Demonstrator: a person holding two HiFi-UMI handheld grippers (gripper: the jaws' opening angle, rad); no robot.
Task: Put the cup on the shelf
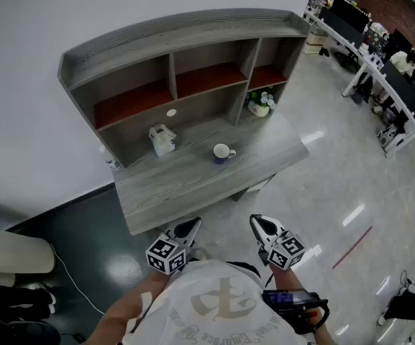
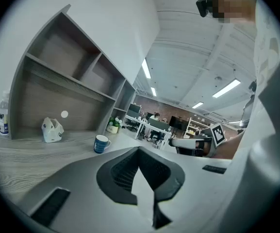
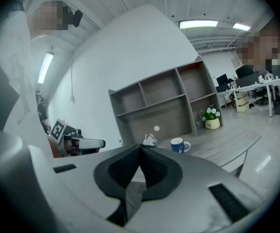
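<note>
On the worktop, cup awaiting pickup

At the near left, the left hand-held gripper [image 1: 190, 227] is hanging clenched on nothing, well short of the worktop [image 1: 193, 185]. Further in, a white carton [image 1: 162, 139] is standing left of the cup [image 1: 223, 153], which is sitting upright on the worktop below the shelf [image 1: 208, 78]. At the right, the right hand-held gripper [image 1: 257, 223] is likewise clenched and empty. Judged progress: nothing done; approach, grasp, lift and placing are all remaining.

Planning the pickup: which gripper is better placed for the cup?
Right, marginally: the left gripper and right gripper hang back equally, but the cup turns its handle right and a white carton stands left of it.
</note>
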